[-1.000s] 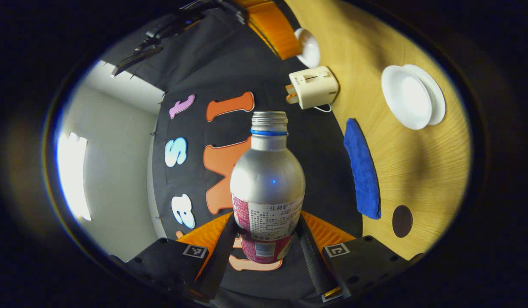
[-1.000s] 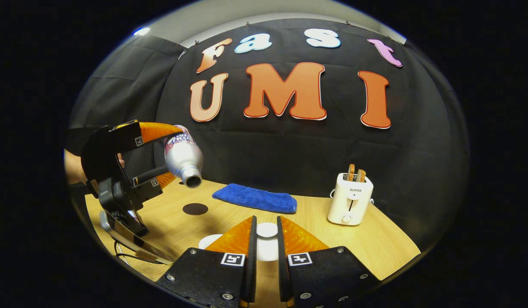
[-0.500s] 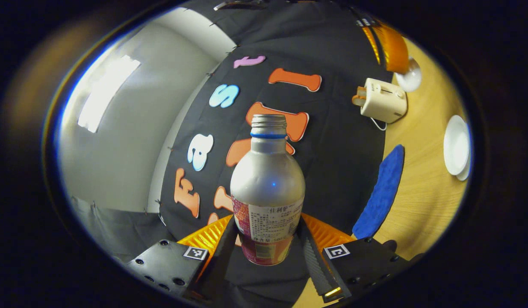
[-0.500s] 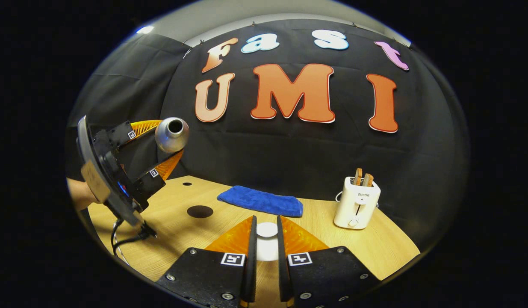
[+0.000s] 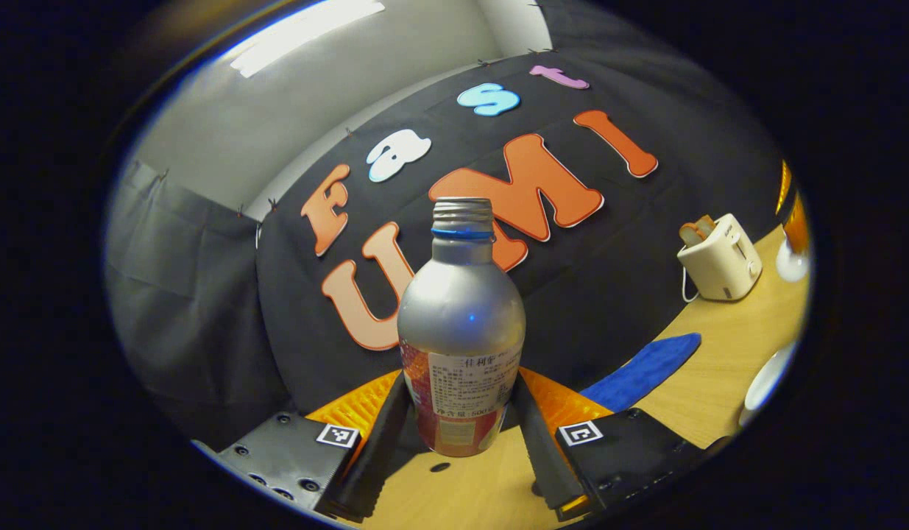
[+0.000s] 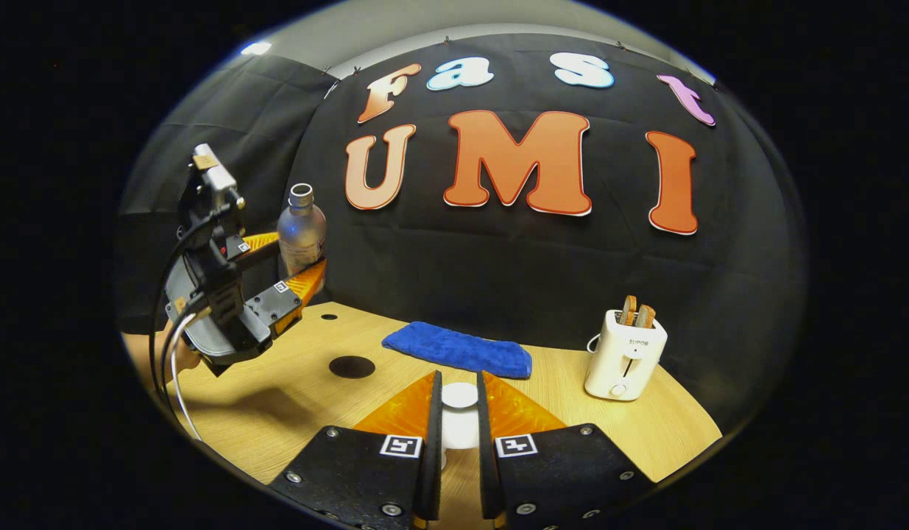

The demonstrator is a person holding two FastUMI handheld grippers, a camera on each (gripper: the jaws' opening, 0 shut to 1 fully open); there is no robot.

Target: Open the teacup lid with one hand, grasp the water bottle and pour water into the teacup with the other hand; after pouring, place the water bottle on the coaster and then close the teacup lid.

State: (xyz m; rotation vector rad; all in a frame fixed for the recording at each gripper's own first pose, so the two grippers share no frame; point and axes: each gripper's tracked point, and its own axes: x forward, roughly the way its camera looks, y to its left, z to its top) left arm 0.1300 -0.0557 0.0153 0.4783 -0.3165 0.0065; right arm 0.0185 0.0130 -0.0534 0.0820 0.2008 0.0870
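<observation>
My left gripper point(image 5: 461, 380) is shut on the lower body of a silver water bottle point(image 5: 461, 316), uncapped and held nearly upright above the wooden table. In the right gripper view the bottle point(image 6: 301, 228) stands upright in the left gripper point(image 6: 299, 258) at the far left, above and behind the dark round coaster point(image 6: 352, 366). My right gripper point(image 6: 458, 377) is shut on the white teacup lid point(image 6: 459, 430), held by its knob above the table. The white teacup point(image 5: 765, 379) shows at the right edge of the left gripper view, with the lid point(image 5: 790, 266) in the air beyond it.
A folded blue towel point(image 6: 458, 350) lies at the back of the table point(image 6: 292, 397). A white toaster point(image 6: 625, 353) holding toast stands at the back right. A small dark hole point(image 6: 328, 316) sits behind the coaster. Cables hang from the left gripper.
The bottle swung from tilted mouth-down to upright, and the left gripper drew back to the left away from the teacup. The right gripper kept still with the lid.
</observation>
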